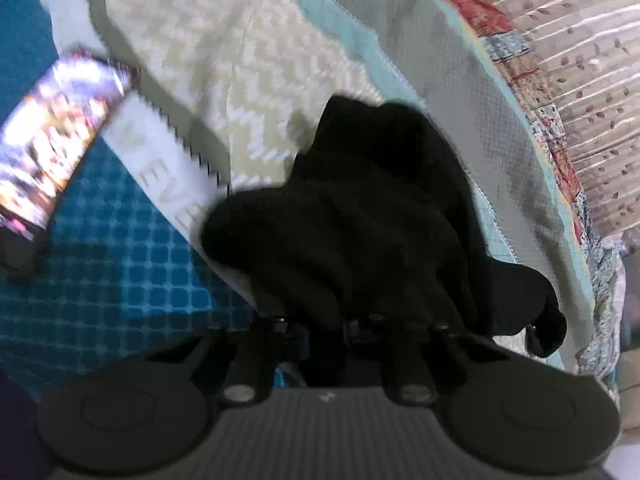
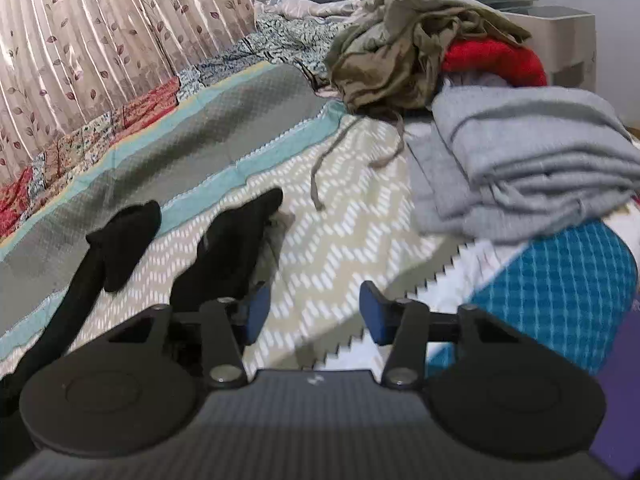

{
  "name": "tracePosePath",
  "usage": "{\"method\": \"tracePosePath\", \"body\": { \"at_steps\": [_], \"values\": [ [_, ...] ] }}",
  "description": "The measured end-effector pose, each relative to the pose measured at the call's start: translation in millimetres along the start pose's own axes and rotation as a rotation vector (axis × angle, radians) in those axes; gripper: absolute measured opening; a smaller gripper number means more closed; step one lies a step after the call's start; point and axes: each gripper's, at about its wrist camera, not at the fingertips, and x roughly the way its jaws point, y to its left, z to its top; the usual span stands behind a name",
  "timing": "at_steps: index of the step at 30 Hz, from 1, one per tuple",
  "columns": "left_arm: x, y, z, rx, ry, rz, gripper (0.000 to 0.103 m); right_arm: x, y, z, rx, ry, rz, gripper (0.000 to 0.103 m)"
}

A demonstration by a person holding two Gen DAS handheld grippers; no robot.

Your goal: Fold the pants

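Left gripper [image 1: 328, 336] clamped on black pants [image 1: 360, 220] bunched over the bedspread [image 2: 340, 220]; right gripper [image 2: 310, 314] open, nothing between its blue pads [image 2: 374, 312]; beyond, grey folded blanket [image 2: 520, 160], olive and red clothes pile [image 2: 400, 48]; curtain [image 2: 100, 40] along far edge.

Bed w/ zigzag spread [image 2: 340, 248] carrying black pants [image 1: 360, 220], grey folded blanket [image 2: 520, 160], olive clothes heap [image 2: 400, 48], red item [image 2: 492, 58] lying atop.

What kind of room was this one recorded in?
Most likely a bedroom: a bed with a patterned bedspread, leaf-print curtains along its far side, and a heap of clothes beside a folded grey garment.
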Motion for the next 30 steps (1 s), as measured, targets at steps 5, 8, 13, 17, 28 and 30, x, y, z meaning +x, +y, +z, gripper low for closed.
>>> {"method": "tracePosePath", "body": {
  "at_steps": [5,8,13,17,28,30],
  "values": [
    [-72.3,-6.2,6.3,0.004,-0.104,-0.075,0.010,38.5,3.1,28.7,0.053,-0.010,0.027,0.052],
    [-93.6,-7.2,4.8,0.012,-0.123,-0.076,0.010,73.8,5.1,39.5,0.125,0.054,0.077,0.053],
    [-99.6,-5.2,1.4,-0.016,-0.112,-0.071,0.010,102.7,31.2,37.8,0.108,0.162,0.090,0.005],
    [-112.0,5.3,6.5,-0.045,-0.129,-0.099,0.010,39.2,52.8,62.5,0.072,-0.074,0.178,0.005],
    [-98.6,25.5,8.0,-0.121,-0.123,-0.037,0.011,63.0,89.5,75.7,-0.071,-0.004,0.168,0.050],
    [-95.2,29.1,9.7,-0.123,-0.116,-0.029,0.011,64.5,60.2,60.5,0.012,0.030,0.148,0.049]
  ]
}}
